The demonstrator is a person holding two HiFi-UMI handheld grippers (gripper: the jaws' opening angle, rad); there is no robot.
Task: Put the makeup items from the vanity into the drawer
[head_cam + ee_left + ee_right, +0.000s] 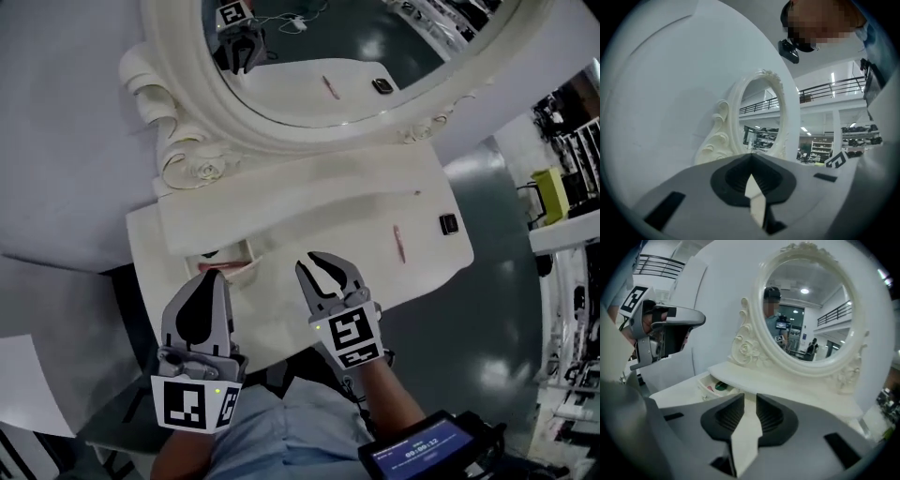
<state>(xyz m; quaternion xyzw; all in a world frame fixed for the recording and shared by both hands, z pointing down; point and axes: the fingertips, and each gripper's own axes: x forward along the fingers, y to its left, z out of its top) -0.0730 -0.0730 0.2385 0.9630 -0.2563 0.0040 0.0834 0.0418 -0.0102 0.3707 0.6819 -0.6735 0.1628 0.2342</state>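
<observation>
A slim pink makeup stick [398,244] and a small black square compact [449,224] lay on the white vanity top [309,211], at two o'clock from the right gripper [330,268]. Its jaws were slightly apart and empty. The left gripper [214,275], jaws together, sat by the open white drawer [246,251]. A wider opening across the stick's width would probably grip best.

- Two grippers: left gripper [214,277] at 7 o'clock, right gripper [311,264] at 6 o'clock.
- One oval mirror [337,47] at 12 o'clock.
- One open drawer [251,253], just ahead of the left gripper.
- One pink makeup stick [397,243] and one dark compact [449,224] on the worktop [309,202], at 3 o'clock.
</observation>
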